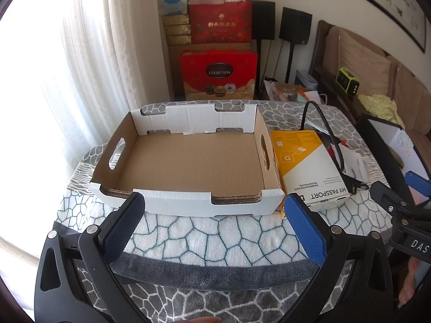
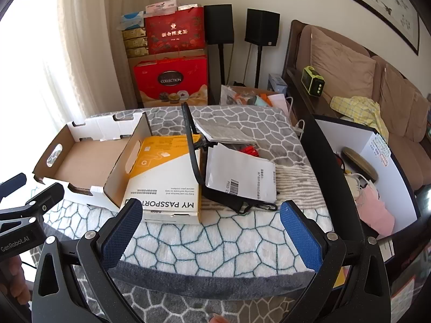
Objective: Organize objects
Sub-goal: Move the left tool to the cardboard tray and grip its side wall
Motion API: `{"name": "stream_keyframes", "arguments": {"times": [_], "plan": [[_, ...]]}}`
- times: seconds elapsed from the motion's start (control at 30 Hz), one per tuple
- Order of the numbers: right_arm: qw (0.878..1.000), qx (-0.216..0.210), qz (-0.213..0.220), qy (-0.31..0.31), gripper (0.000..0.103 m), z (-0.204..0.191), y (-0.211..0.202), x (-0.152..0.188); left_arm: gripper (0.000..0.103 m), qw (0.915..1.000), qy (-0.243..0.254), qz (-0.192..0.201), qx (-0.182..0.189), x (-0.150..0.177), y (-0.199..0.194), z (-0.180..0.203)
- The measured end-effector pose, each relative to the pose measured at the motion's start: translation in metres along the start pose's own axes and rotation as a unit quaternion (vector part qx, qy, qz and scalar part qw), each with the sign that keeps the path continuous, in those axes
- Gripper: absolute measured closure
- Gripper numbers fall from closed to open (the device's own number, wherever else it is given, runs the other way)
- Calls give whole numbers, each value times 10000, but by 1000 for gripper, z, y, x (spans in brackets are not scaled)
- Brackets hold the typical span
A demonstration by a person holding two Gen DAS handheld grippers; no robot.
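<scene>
Both claws spread fully wide, holding nothing: left claw [image 1: 214, 227], right claw [image 2: 211, 227]. Empty cardboard tray [image 1: 188, 161] at twelve o'clock on tabletop [image 1: 204, 239]; hard-drive box [image 2: 164, 177] touching its three o'clock wall. Risk: black strap [image 2: 195, 158] draped across box, likely to snag and drag papers [image 2: 242, 172] on lifting.
</scene>
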State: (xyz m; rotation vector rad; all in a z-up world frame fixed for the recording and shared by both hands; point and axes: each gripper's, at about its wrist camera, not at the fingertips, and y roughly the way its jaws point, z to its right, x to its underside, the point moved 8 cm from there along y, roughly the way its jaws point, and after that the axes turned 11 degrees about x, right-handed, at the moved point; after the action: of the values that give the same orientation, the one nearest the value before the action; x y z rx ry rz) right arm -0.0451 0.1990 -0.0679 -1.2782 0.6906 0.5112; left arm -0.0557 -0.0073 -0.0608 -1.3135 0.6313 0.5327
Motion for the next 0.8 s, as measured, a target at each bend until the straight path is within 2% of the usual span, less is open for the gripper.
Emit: {"name": "stream_keyframes", "arguments": {"times": [0.8], "plan": [[10000,-10,-13,7,0,1,1,0,0,10000,34,-33,-4,0,2,2]]}}
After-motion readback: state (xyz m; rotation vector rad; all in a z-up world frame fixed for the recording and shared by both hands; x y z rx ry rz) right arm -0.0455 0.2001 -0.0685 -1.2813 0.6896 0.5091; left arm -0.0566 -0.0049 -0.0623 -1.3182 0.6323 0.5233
